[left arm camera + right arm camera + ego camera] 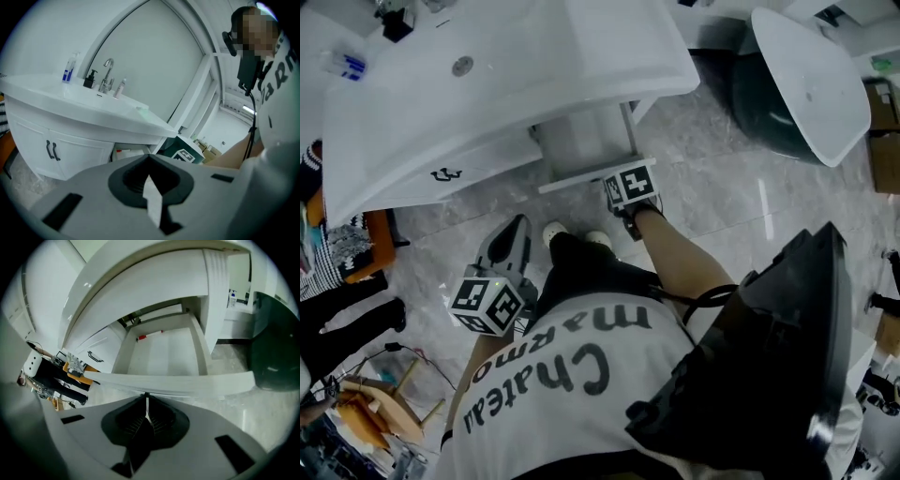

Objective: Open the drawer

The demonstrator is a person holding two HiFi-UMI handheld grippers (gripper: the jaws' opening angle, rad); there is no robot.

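The white drawer under the vanity counter stands pulled out; its long front panel runs across the right gripper view, and a small red item lies inside. My right gripper is shut, its tips right at the lower edge of that panel with nothing seen between them; its marker cube sits at the panel's right end. My left gripper hangs lower left, away from the drawer, over the floor. It is shut and holds nothing.
The white vanity carries a basin and a faucet. To the drawer's left is a cabinet door with black handles. A dark stand with a white basin is to the right. The person's shoes rest on the marble floor.
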